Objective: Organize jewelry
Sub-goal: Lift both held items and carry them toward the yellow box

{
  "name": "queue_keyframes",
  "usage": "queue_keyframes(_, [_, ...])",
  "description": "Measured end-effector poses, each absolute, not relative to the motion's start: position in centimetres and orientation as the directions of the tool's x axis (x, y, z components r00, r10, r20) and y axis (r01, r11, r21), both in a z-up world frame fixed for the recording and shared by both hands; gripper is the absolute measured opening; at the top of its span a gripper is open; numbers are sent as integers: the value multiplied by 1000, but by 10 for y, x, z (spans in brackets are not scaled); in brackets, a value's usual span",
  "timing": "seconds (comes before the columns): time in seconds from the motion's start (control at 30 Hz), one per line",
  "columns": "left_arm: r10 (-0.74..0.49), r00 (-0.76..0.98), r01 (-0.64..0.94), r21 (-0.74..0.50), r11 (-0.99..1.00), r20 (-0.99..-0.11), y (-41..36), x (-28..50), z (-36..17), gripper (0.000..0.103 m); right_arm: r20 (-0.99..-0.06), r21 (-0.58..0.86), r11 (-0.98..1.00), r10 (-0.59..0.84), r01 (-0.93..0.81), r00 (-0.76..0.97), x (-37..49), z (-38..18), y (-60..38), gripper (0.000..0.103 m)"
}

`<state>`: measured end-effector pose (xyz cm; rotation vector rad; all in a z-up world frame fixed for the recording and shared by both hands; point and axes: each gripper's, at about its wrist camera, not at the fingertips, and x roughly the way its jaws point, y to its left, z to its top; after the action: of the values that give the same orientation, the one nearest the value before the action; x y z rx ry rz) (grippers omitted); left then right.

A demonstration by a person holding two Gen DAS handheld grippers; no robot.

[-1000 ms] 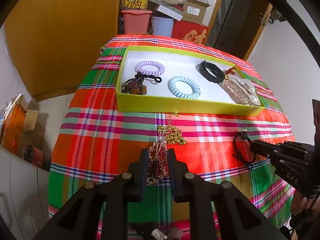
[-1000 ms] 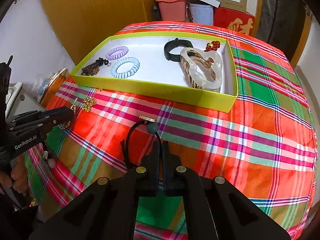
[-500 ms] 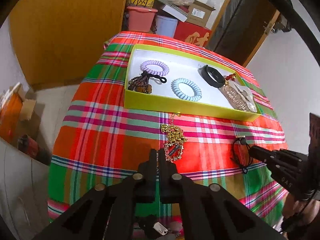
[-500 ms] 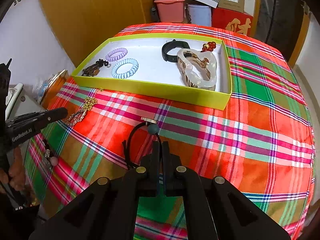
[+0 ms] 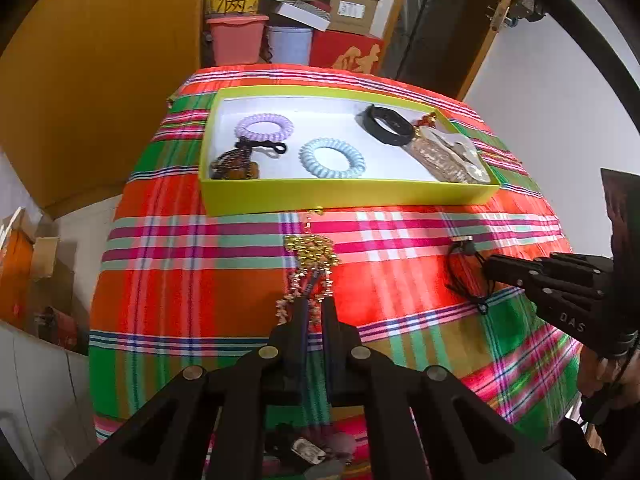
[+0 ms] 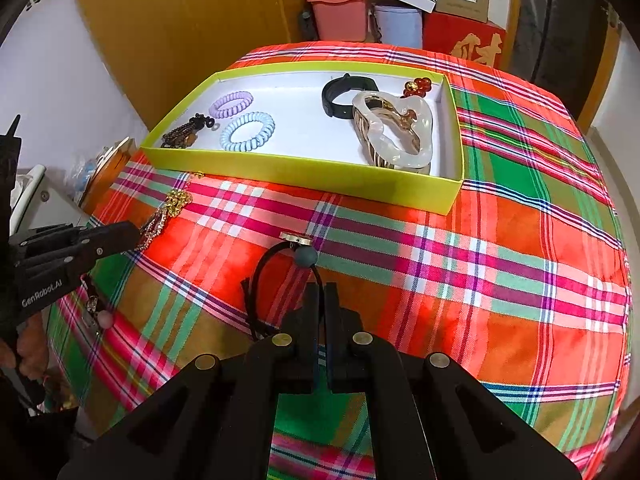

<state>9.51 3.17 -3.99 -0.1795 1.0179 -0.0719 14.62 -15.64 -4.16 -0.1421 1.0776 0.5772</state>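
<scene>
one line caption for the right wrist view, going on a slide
Right gripper pinches a black cord necklace on the plaid cloth, near the yellow tray.

Gold necklace (image 5: 311, 258) lower end hidden between left claw (image 5: 314, 312) fingers, small charms (indistinct) (image 5: 308, 450) blurred at bottom edge.

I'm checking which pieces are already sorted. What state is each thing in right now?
Yellow box: open, no lid on it.
Purple coil tie, blue coil tie, black band, shell hair claw: lying in the box.
Gold necklace: on the cloth, outside the box, between the left gripper's opening jaws.
Black cord hair tie: on the cloth, pinched by the shut right gripper.
</scene>
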Motion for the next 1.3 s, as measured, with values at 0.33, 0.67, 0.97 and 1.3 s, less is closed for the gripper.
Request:
queue_keyframes(0.33, [-92,535,-35,-131,991,-840,32,95,-37,5,-860,166,846,376,-507,345,146,-41,-157,1])
queue_keyframes(0.67, [-109,516,-13,-135,991,-850,41,100,-42,6,-860,167,845,377,-507,345,145,-41,-158,1])
queue_keyframes(0.97, [-113,512,12,-124,992,-852,36,102,-42,8,-860,166,846,376,-507,345,145,-41,-158,1])
queue_keyframes(1.3, [-69,519,64,-42,997,-852,23,107,-44,7,-856,159,847,374,-508,356,144,-36,-157,1])
